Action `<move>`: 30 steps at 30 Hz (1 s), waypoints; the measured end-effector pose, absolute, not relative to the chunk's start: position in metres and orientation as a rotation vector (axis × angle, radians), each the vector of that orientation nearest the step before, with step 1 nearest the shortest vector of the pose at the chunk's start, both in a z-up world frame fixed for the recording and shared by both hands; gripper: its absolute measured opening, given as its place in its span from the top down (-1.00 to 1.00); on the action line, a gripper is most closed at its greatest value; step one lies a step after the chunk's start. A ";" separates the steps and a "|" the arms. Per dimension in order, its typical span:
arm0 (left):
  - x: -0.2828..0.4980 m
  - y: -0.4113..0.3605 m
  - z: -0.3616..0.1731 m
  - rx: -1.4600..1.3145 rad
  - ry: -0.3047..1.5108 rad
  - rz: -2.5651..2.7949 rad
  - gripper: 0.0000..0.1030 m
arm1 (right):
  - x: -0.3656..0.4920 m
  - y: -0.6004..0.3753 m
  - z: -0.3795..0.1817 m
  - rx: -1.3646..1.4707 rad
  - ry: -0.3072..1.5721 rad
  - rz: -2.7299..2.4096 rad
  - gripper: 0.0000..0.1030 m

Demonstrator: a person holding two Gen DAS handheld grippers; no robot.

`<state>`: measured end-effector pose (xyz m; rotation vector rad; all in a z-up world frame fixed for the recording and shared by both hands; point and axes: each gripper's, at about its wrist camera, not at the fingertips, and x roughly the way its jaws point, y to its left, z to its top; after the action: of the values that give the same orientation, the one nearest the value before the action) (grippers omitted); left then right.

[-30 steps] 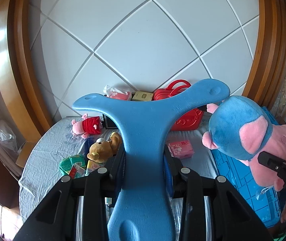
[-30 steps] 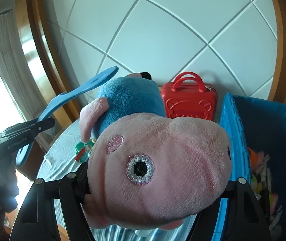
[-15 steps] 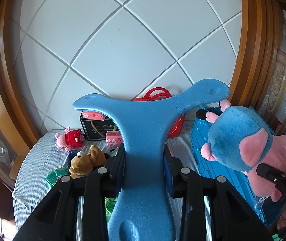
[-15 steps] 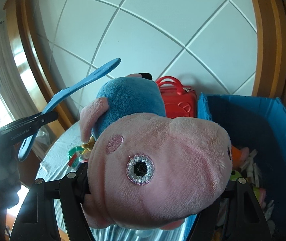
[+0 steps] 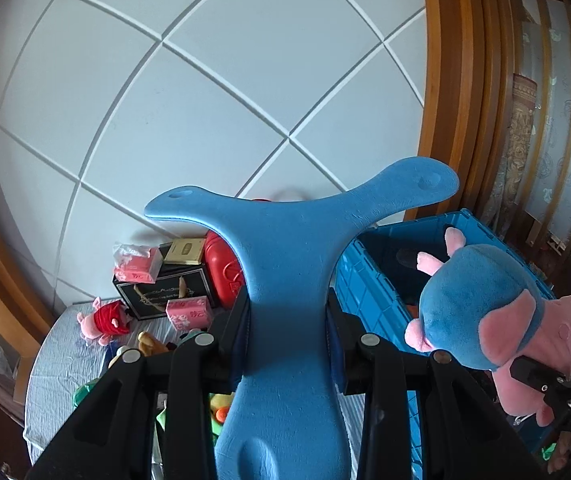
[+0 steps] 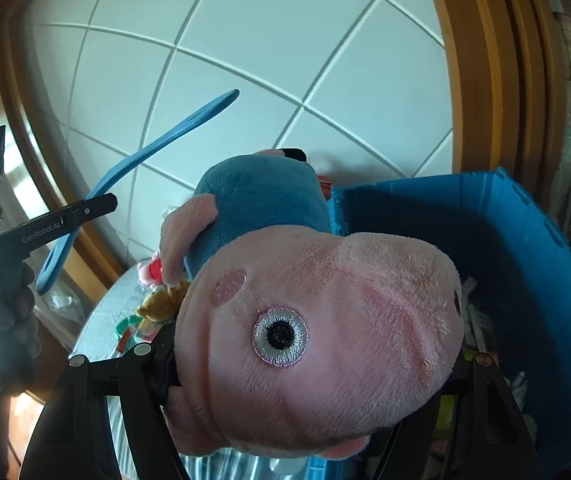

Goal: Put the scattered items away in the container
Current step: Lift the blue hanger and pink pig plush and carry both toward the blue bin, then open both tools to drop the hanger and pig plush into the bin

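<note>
My left gripper (image 5: 287,312) is shut on a flat blue foam piece (image 5: 285,264) with two spread wings, held up in front of the camera. My right gripper (image 6: 309,368) is shut on a pink pig plush in a blue shirt (image 6: 317,320), which fills its view; the same plush (image 5: 497,320) hangs at the right of the left wrist view, over the blue crate (image 5: 369,300). In the right wrist view the blue crate (image 6: 533,248) lies to the right with several items inside, and the foam piece (image 6: 137,168) shows edge-on at the left.
On the grey-clothed table (image 5: 61,360) lie a small pig plush in red (image 5: 103,322), a brown teddy (image 5: 149,344), pink packets (image 5: 187,314), a black box (image 5: 161,292) and a red toy case (image 5: 223,272). A white panelled wall and wooden frame stand behind.
Both grippers have carried their loads to the right; the blue crate has come further into view under the plush, and the table items have slid left and lower in the left wrist view.
</note>
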<state>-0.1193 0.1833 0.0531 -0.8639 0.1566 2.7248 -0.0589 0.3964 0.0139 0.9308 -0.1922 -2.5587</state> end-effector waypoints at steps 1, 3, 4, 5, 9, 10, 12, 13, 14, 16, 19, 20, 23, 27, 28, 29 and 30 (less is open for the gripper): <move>-0.120 0.191 0.055 -0.858 0.170 2.714 0.37 | -0.058 0.404 0.015 0.930 -0.203 -2.573 -0.43; -0.122 0.207 0.058 -0.848 0.187 2.691 0.37 | -0.057 0.421 0.015 0.932 -0.219 -2.606 -0.43; -0.122 0.215 0.059 -0.843 0.198 2.679 0.37 | -0.062 0.429 0.014 0.935 -0.223 -2.621 -0.43; -0.124 0.222 0.059 -0.839 0.209 2.668 0.37 | -0.061 0.436 0.014 0.937 -0.224 -2.637 -0.43; -0.132 0.252 0.052 -0.843 0.243 2.609 0.37 | -0.059 0.466 0.012 0.957 -0.260 -2.696 -0.43; -0.134 0.260 0.050 -0.845 0.252 2.593 0.37 | -0.058 0.474 0.011 0.964 -0.273 -2.710 -0.43; -0.138 0.276 0.046 -0.848 0.271 2.563 0.37 | -0.055 0.487 0.008 0.976 -0.295 -2.737 -0.43; -0.140 0.285 0.044 -0.850 0.282 2.547 0.37 | -0.053 0.494 0.006 0.983 -0.307 -2.751 -0.43; -0.141 0.294 0.042 -0.852 0.293 2.531 0.37 | -0.052 0.501 0.005 0.992 -0.318 -2.763 -0.43; -0.145 0.310 0.037 -0.853 0.316 2.502 0.37 | -0.050 0.516 0.000 1.010 -0.341 -2.788 -0.43; -0.150 0.340 0.033 -0.856 0.349 2.461 0.37 | -0.046 0.539 -0.007 1.036 -0.384 -2.820 -0.43; -0.152 0.351 0.031 -0.858 0.359 2.447 0.37 | -0.045 0.548 -0.009 1.042 -0.396 -2.830 -0.43; -0.157 0.381 0.025 -0.863 0.387 2.410 0.37 | -0.040 0.566 -0.013 1.058 -0.423 -2.859 -0.43; -0.161 0.418 0.014 -0.872 0.418 2.355 0.37 | -0.038 0.578 -0.022 1.087 -0.436 -2.890 -0.43; -0.162 0.426 0.011 -0.874 0.422 2.346 0.37 | -0.037 0.581 -0.024 1.095 -0.439 -2.897 -0.44; -0.164 0.435 0.008 -0.878 0.433 2.339 0.37 | -0.037 0.585 -0.027 1.104 -0.440 -2.902 -0.44; -0.165 0.442 0.005 -0.884 0.439 2.330 0.37 | -0.037 0.587 -0.029 1.115 -0.442 -2.907 -0.44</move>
<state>-0.1651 0.4420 0.0047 -0.8842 0.4388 2.3298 -0.0373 0.5874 -0.0290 1.1152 -0.4416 -2.9067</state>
